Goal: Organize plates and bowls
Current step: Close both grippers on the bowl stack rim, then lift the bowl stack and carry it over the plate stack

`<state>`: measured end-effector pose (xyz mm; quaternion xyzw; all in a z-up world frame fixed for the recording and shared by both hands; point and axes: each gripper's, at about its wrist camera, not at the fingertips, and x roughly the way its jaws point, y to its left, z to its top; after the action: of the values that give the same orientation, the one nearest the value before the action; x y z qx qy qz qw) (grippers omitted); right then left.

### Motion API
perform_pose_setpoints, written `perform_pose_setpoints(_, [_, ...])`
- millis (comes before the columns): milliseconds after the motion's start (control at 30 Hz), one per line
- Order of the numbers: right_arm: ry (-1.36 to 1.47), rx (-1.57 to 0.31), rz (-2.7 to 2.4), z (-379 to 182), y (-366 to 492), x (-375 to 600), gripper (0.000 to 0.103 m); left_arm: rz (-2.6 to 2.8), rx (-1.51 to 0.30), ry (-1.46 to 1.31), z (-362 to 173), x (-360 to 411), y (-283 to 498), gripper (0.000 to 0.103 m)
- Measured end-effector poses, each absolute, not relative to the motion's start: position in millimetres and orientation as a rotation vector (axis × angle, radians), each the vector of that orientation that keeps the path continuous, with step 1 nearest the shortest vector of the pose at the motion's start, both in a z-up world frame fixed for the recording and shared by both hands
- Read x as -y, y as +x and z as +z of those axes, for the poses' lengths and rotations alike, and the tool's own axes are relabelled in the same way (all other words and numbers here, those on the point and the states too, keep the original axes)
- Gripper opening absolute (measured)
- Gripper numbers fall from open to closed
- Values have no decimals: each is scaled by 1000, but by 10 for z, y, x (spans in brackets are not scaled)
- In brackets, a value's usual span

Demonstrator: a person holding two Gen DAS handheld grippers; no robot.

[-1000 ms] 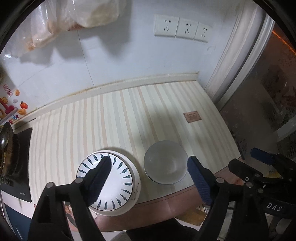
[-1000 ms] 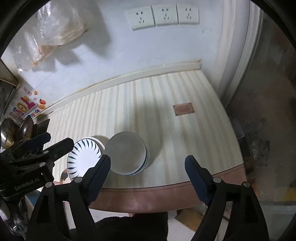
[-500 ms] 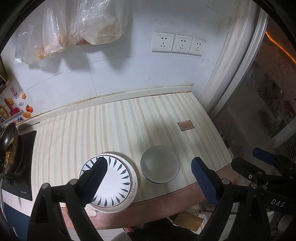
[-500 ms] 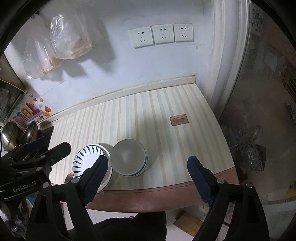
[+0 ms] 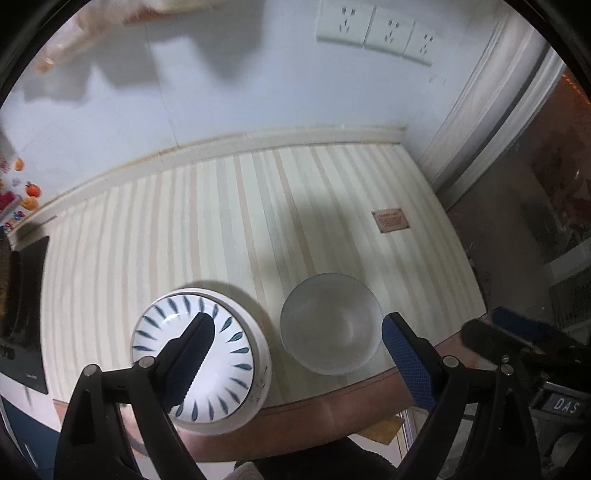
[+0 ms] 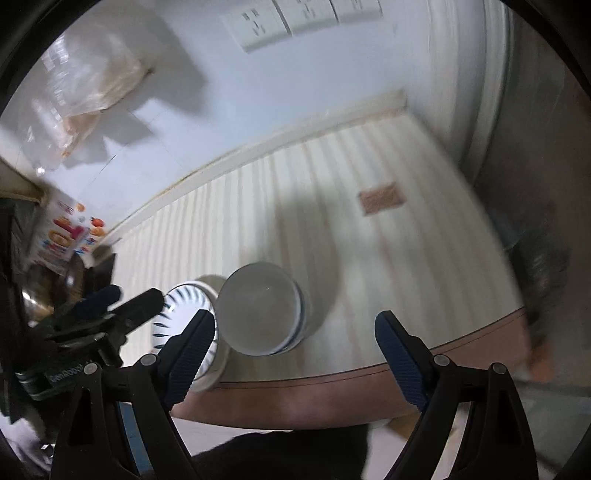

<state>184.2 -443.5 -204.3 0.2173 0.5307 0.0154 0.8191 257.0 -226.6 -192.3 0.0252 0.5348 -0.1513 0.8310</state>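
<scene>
Counter point(image 5: 229, 229): cream and tan stripes, brown front edge, white wall behind.

Patterned plate point(image 5: 221, 350): white, blue leaf marks round the rim; sits near the front edge of the counter, left of the bowl and just beside it (whether the two touch cannot be told).

Bowl point(image 5: 330, 325): plain white inside, blue line on its outer wall in the right wrist view point(image 6: 264, 314); upright, near the front edge.

Left gripper point(image 5: 295, 354): jaws spread wide, nothing held; hangs above plate and bowl.

Right gripper point(image 6: 295, 343): jaws spread wide, nothing held; bowl lies between and beyond its fingers.

Brown label point(image 5: 390, 220): flat on the counter, well apart from the dishes.

Wall sockets point(image 5: 375, 27): three in a row.

Plastic bags point(image 6: 85, 92): hang on the wall, upper left.
</scene>
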Motion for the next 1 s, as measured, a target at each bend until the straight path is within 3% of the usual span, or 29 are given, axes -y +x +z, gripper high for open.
perform_pose_setpoints(433, [777,-1338,192,-3745,2465,4522,91,-430,-1435,125,-3090,2591,3428,90])
perform_pose_setpoints(533, [812,-1360,241,-3967,2526,4433,91,-456,-1509,133,-3295,2622,3497,74])
perform_pose_setpoints(600, [813,-1370,253,-4065,2572,4378,90,-491,-1562,129,-3426,2651,3503,51])
perform_pose_setpoints(667, [830,-1392,269,-4190,2593,4305,89,-521,-1608,120,-3525,2679,3482,38])
perform_pose_setpoints(833, [894,-1431,294,-4441,2612,4162,59,-537,-1601,98,-3508,2674,3453,37])
perform_pose_setpoints(1000, [895,-1422,279,-4478,2645,4095,55,-531,-1604,86,-3486,2657,3425,37])
